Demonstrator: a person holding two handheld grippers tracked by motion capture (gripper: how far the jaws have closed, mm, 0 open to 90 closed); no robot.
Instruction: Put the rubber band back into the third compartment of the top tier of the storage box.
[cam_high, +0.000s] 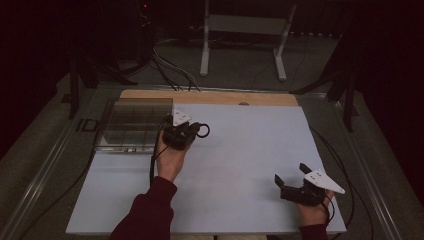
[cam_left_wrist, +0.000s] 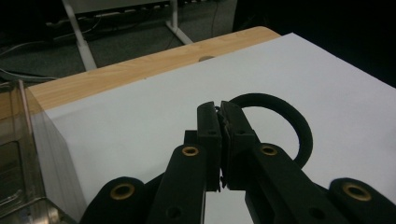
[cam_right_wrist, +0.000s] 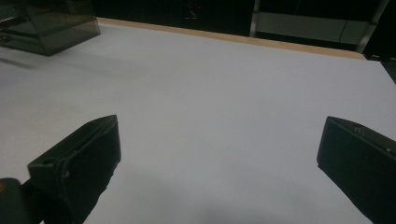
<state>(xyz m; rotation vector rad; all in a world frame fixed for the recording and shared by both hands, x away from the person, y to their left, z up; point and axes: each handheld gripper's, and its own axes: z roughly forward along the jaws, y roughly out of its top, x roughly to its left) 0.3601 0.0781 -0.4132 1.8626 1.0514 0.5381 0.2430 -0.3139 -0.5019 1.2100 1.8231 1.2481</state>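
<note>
Two grippers work over the white table sheet (cam_high: 240, 165). At about ten o'clock from the sheet's middle, the left gripper (cam_high: 192, 131) has its jaws pinched tight on the rim of a black ring (cam_left_wrist: 289, 122), which juts out toward three o'clock. Just beside it, at nine o'clock, stands a clear compartment box (cam_high: 132, 125). Toward four o'clock, the right gripper (cam_high: 290, 176) rests with jaws spread wide, nothing between them.

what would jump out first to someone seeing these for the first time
The left tool stands out, its jaws shut on a black ring beside the clear plastic box at the table's far left. Next, the right tool sits near the right front corner of the white tabletop, jaws wide open with nothing between them.
</note>
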